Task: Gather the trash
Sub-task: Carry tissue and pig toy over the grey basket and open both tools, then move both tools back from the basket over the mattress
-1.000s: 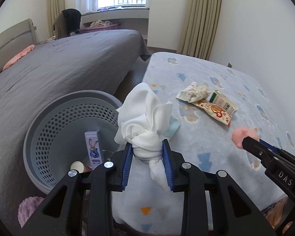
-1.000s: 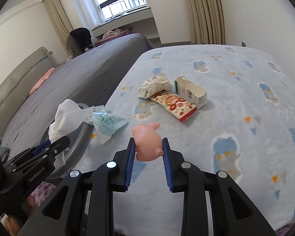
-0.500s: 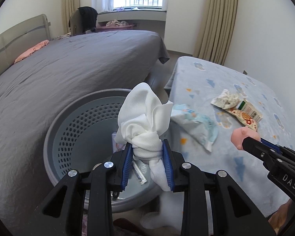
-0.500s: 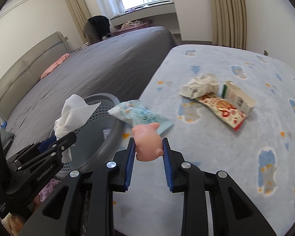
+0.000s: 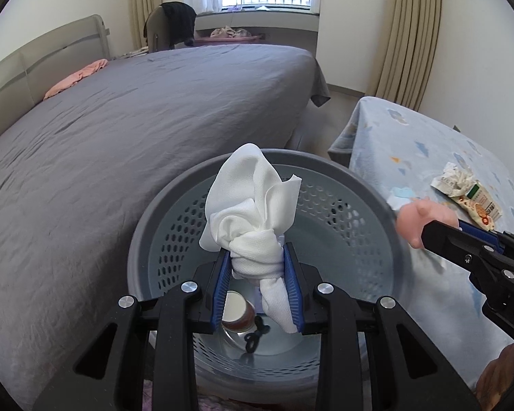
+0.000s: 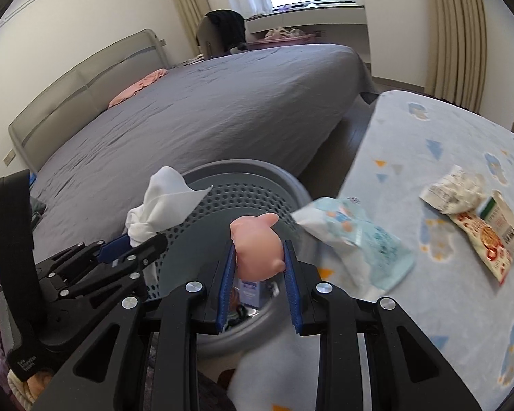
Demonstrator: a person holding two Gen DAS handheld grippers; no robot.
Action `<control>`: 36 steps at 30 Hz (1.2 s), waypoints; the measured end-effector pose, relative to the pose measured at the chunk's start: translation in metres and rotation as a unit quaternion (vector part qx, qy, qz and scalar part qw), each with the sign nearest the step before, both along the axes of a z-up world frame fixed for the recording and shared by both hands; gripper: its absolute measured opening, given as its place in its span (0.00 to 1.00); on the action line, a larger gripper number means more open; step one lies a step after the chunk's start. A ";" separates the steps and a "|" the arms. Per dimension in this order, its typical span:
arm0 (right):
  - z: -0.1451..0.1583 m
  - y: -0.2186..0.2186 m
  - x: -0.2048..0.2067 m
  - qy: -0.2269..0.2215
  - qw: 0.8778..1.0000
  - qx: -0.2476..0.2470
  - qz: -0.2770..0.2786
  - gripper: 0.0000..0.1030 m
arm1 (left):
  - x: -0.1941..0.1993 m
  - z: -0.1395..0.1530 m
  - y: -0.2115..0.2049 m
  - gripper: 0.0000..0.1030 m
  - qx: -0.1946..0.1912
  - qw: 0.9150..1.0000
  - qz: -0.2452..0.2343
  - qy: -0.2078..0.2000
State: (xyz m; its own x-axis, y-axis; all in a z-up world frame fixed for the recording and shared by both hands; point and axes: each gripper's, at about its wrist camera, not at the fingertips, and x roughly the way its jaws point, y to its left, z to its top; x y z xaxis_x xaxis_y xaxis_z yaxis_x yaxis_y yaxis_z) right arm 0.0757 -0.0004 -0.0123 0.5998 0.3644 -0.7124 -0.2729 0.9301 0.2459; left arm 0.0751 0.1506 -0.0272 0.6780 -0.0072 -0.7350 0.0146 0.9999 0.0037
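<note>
- Now the left gripper [image 5: 258,275] is clamped on a knotted white cloth [image 5: 253,212], its blue pads pressing both sides of the knot, and it hangs over the open mouth of the grey perforated basket [image 5: 366,188].
- Inside the basket, at the bottom, lie a small round cup [image 5: 236,311] on its side and a black looped cord [image 5: 255,334]; from the right wrist view a small printed box [image 6: 250,293] also shows down there.
- The right gripper [image 6: 258,269] is closed on a pink rubbery toy [image 6: 257,251], held between its blue pads just over the basket's rim on the side nearest the low bed.
- That low bed [image 6: 445,157], covered in a pale blue patterned blanket, stands touching or just beside the basket.
- A light blue wrapper [image 6: 356,243] lies at the blanket's edge closest to the basket, partly overhanging the rim.
- Farther in from that edge lie a crumpled white paper [image 6: 452,191], a red snack packet [image 6: 486,243] and a small carton [image 6: 503,222], all bunched together and touching.
- A large bed with a grey cover [image 5: 137,130] runs along the basket's other side, with a pink garment [image 5: 75,77] near its headboard.
</note>
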 end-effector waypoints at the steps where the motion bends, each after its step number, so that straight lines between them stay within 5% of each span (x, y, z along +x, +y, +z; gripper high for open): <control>1: -0.002 0.004 0.002 0.002 1.000 0.000 0.004 0.26 | 0.001 -0.003 0.003 0.29 -0.004 1.000 0.002 0.003; 14: -0.026 0.022 0.028 0.029 0.999 -0.005 0.023 0.26 | 0.011 -0.020 0.016 0.33 -0.022 0.999 0.018 0.020; 19: -0.028 0.020 0.027 0.024 0.999 -0.007 0.022 0.27 | 0.010 -0.019 0.017 0.68 -0.017 0.999 0.025 0.012; 22: -0.027 0.017 0.026 0.019 1.000 -0.007 0.016 0.41 | 0.010 -0.019 0.019 0.69 -0.015 0.999 0.029 0.011; 36: -0.025 0.016 0.019 0.018 1.000 -0.010 0.008 0.42 | 0.009 -0.020 0.023 0.78 -0.012 0.999 0.041 0.011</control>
